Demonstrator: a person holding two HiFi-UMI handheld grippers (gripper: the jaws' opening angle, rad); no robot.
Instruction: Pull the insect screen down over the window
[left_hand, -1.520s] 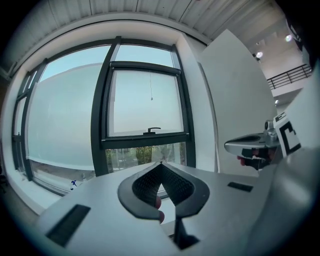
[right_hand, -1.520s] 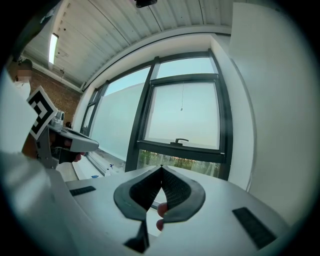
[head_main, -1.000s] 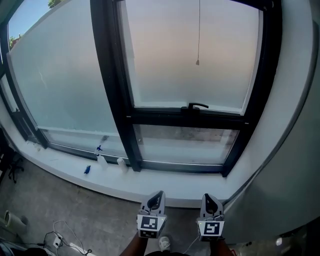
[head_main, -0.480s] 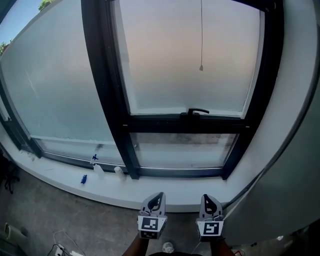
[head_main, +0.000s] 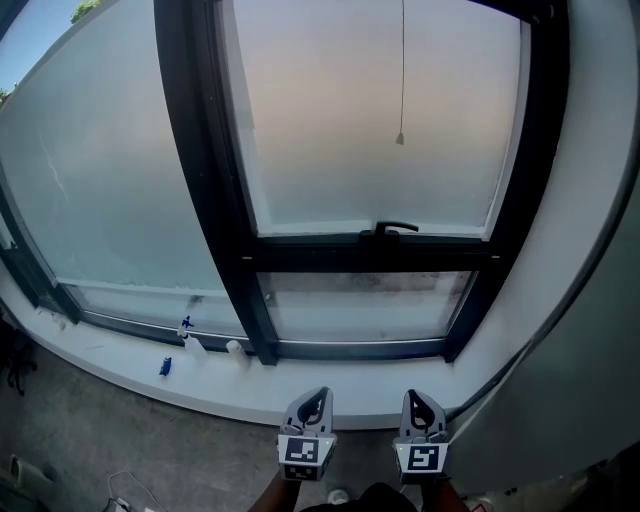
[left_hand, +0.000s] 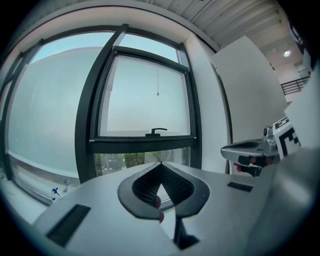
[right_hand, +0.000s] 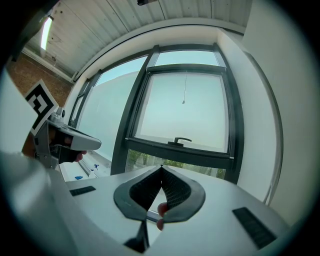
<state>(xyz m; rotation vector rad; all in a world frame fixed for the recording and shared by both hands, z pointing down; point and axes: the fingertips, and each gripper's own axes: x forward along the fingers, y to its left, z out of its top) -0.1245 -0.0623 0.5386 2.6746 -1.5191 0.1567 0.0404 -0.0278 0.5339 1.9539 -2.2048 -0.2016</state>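
Black frame (head_main: 205, 200) fills more of the head view than a second ago, and the sill (head_main: 120, 350) has slid down and to the left; the person has come nearer the window, which I judge to be approach, not yet the pull. The left gripper (head_main: 317, 394) and right gripper (head_main: 415, 396) sit low before the sill, each with jaws closed tip to tip on nothing. The screen is not drawn over the pane; only its cord (head_main: 402, 80) hangs there, its end above the handle (head_main: 396, 227), well apart from both grippers; a reach upward seems due. The wall (head_main: 590, 300) stands close on the right; bottles (head_main: 195, 346) sit on the sill to the left; the room straight ahead and up to the cord is free.
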